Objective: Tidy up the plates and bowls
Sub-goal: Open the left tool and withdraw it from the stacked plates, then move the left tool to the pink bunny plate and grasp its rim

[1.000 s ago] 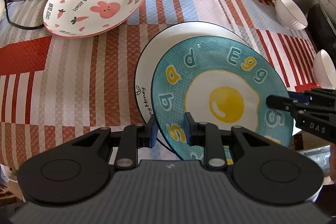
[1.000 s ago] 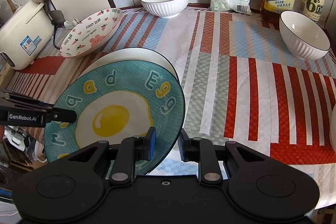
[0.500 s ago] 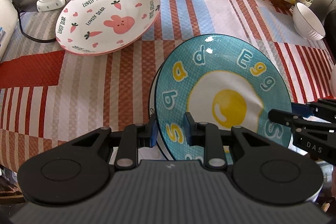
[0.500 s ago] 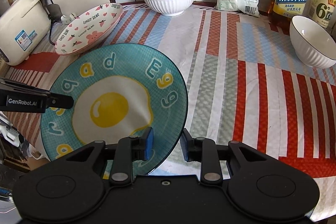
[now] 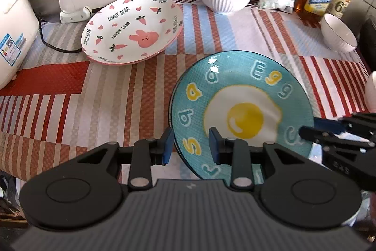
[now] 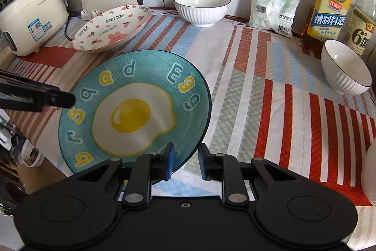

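**Plates stacked, grips easing at the front of the worktop**

Plates come first: the blue egg plate lies near the front edge of the striped worktop, seemingly on another plate, only a dark sliver of which shows at its left rim. That looks like the start of a pile, which suits tidying by kind. The left hand-held gripper straddles the plate's near-left rim; its jaws have just been opening, narrow, pads apparently clear of the rim between them. The right hand-held gripper straddles the near-right rim; its jaws have just been closing, and whether they pinch it I cannot tell. The pink rabbit plate waits well apart at the back left, with one white bowl against the tiles and another bowl beside the bottles
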Tool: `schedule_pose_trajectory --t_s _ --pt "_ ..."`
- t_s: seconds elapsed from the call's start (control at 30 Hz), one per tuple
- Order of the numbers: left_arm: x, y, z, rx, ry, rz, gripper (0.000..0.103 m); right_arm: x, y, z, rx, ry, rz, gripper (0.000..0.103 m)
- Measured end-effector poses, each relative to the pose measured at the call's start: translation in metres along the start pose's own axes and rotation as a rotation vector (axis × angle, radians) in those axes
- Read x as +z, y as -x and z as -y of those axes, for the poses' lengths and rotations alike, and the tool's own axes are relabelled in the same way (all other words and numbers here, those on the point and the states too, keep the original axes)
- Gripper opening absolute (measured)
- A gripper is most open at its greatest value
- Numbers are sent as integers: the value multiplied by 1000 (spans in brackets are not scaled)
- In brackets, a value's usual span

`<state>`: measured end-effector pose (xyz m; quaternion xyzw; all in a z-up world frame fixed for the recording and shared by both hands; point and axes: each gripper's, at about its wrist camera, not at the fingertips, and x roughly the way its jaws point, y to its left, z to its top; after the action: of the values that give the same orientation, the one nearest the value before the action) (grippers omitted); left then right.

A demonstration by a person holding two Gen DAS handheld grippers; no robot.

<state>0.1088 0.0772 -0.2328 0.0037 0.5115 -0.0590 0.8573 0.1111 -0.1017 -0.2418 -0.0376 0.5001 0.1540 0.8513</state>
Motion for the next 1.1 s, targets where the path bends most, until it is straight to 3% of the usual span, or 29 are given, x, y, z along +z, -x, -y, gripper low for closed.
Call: schedule_pose_trajectory --t_s 0.17,0.33,0.5,0.83,1.1 --pt "-3 24 12 -4 -49 34 30 1 12 1 0 -56 6 25" --pt "-5 58 17 -28 -48 73 31 2 51 -4 19 -22 78 26" --pt "-4 91 20 -52 -69 121 32 7 95 -8 72 9 167 40" --pt "2 140 13 -57 -78 215 42 17 145 -25 140 43 296 43" --pt "14 152 -26 -75 -47 251 47 41 157 -51 133 92 348 67"
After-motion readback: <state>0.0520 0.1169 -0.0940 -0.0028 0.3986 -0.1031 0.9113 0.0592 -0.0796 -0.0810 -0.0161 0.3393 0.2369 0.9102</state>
